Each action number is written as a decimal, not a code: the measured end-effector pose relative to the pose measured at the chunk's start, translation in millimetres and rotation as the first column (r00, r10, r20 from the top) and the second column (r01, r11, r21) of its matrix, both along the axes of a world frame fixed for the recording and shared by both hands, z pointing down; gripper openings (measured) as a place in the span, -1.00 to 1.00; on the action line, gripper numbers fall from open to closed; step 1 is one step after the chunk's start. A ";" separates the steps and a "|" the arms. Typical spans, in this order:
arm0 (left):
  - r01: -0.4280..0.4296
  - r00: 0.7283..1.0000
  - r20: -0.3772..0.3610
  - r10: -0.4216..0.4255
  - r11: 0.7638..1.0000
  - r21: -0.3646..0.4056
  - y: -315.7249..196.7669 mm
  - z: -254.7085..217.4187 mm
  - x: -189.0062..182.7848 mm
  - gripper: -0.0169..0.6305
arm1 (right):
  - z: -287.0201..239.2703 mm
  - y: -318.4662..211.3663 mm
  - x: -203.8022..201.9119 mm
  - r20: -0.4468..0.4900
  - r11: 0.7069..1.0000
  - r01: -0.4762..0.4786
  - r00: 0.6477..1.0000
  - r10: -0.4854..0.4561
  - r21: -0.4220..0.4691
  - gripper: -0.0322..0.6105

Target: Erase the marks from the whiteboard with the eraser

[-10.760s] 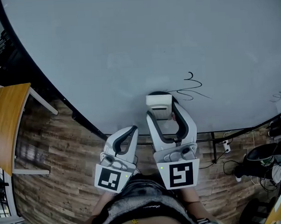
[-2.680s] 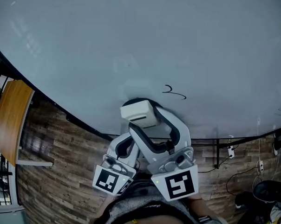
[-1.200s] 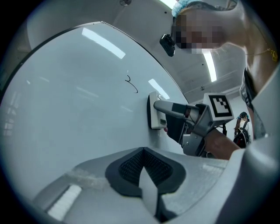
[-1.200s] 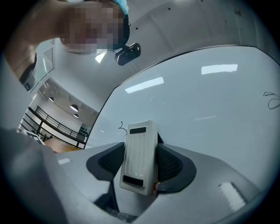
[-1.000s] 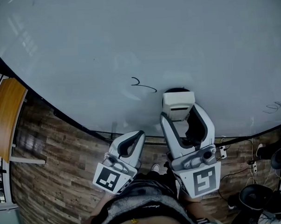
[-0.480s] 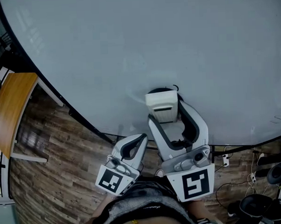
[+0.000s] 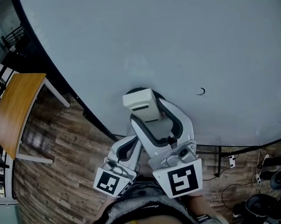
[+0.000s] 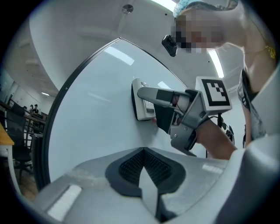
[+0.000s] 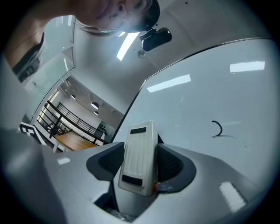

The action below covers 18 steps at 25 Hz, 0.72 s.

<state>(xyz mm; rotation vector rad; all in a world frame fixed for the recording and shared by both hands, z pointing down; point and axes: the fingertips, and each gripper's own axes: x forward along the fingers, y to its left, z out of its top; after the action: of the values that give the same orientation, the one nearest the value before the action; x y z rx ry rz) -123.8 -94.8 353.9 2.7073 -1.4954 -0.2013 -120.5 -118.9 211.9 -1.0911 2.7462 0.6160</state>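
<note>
The right gripper (image 7: pixel 146 110) had its jaws clamped on the sides of a white eraser (image 9: pixel 138 159), whose far face was pressed flat on the whiteboard (image 7: pixel 128 40). A small hook-shaped black mark (image 7: pixel 202 91) sat on the board to the right of the eraser, apart from it. The left gripper (image 8: pixel 144 165) hung nearer and to the left, off the board, its jaws closed together with nothing between them. A wooden table (image 7: pixel 13 115) stood far left on the plank floor (image 7: pixel 60 182).
</note>
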 end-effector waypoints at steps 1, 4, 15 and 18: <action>0.001 1.000 0.006 -0.001 1.000 0.005 0.6 -0.2 -5.6 -0.95 | -1.7 0.7 -3.0 0.010 1.000 0.003 1.000 -0.003 -0.002 -0.15; -0.010 1.000 0.007 0.010 1.000 0.006 0.8 -1.9 -8.9 -0.95 | -4.7 1.8 -4.1 0.028 1.000 0.008 1.000 -0.008 -0.002 -0.15; -0.106 0.994 0.010 0.106 0.994 0.002 -1.5 -3.3 41.8 -0.95 | -8.9 0.2 34.3 0.026 1.000 -0.020 0.999 0.020 -0.003 -0.15; -0.117 0.993 0.005 0.117 0.993 0.005 -1.6 -4.8 52.4 -0.95 | -10.4 0.9 45.1 0.016 1.000 -0.028 0.999 0.028 0.000 -0.15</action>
<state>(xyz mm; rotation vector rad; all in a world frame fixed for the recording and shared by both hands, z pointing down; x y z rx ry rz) -71.4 -96.4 349.1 2.7905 -1.3328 -0.1948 -75.3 -118.0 201.5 -1.1317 2.7221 0.6080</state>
